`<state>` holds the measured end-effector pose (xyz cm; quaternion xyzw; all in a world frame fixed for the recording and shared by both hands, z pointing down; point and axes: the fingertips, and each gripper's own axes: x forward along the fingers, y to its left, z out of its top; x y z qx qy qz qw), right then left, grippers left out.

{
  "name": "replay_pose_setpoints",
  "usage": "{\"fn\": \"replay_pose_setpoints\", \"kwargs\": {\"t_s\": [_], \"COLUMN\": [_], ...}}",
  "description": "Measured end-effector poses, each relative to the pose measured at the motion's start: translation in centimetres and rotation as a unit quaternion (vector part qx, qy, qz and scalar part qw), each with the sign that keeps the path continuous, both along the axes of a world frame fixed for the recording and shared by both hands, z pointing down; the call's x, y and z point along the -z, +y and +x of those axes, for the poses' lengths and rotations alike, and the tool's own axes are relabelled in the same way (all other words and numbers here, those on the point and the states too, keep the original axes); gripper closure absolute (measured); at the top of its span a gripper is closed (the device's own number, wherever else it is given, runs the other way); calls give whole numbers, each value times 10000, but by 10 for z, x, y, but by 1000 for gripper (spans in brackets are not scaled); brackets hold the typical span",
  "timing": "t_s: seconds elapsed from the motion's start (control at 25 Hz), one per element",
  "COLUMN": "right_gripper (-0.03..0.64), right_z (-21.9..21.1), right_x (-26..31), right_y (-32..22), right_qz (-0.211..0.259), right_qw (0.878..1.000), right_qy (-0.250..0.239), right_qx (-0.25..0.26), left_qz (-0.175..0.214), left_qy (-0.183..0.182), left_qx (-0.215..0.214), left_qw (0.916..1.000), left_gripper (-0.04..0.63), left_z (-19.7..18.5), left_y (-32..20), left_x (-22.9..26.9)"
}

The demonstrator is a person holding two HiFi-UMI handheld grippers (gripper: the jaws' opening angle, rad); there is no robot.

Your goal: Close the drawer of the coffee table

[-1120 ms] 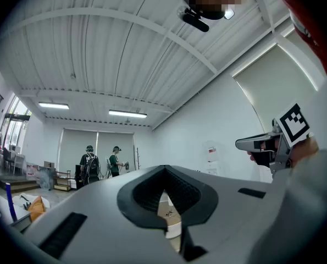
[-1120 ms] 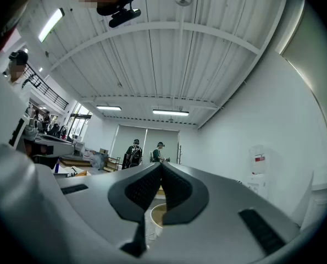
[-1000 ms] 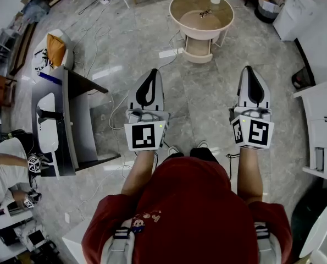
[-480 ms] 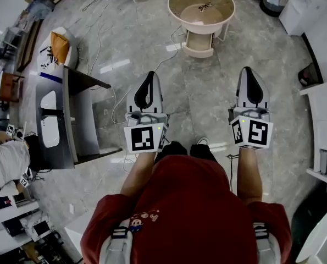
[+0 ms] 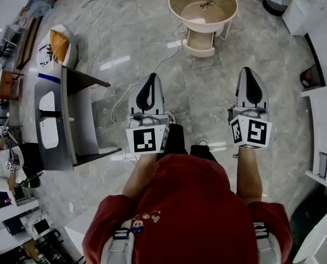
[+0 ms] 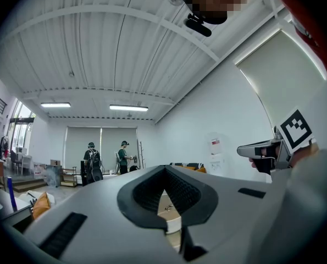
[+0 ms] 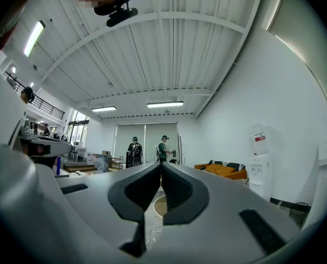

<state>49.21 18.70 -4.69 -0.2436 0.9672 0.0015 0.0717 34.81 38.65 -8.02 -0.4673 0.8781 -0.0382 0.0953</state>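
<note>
Two tools were closed and empty: the left gripper [image 5: 151,77] and the right gripper [image 5: 248,70]. The drawer [image 5: 199,40] stood open under the coffee table [image 5: 172,7], well ahead; I judged a straight, centred push best.

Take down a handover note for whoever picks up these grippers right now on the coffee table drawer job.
Left hand-held gripper: shut, empty, held out in the air.
Right hand-held gripper: shut, empty, likewise.
Coffee table stands ahead across the floor, its drawer pulled out toward you.
Done: nothing yet; neither gripper is near the drawer.
To do: walk up and push the drawer fully in.
</note>
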Motion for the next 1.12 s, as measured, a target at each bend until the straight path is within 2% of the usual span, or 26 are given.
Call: {"fn": "replay_pose_setpoints", "kwargs": {"t_s": [0.12, 0.24, 0.36, 0.48, 0.64, 0.92, 1.12], "right_gripper": [594, 594, 594, 594, 594, 594, 594], "right_z": [-24, -55, -97, -142, -193, -264, -296], "right_x": [-4, -5, 2, 11, 19, 17, 18], "right_y": [-2, -2, 2, 7, 14, 27, 29], "right_qz": [34, 50, 125, 184, 215, 273, 283], "right_qw": [9999, 9998, 9997, 9995, 9992, 9984, 9984], "right_qy": [138, 175, 229, 237, 260, 309, 300], "right_qx": [-15, 1, -41, -71, -211, -379, -393], "left_qz": [39, -157, 29, -212, -191, -92, -74], "left_qy": [71, 82, 191, 252, 312, 235, 186], "left_qx": [-107, -200, -323, -493, -571, -480, -460], "left_qw": [9999, 9996, 9993, 9982, 9977, 9985, 9987], "left_gripper": [583, 583, 583, 583, 583, 583, 583], "left_z": [-23, -53, -95, -138, -195, -276, -313], "left_y": [-6, -8, -8, -4, 3, 26, 25], "left_x": [-6, -19, -15, -17, -10, -3, -10]}}
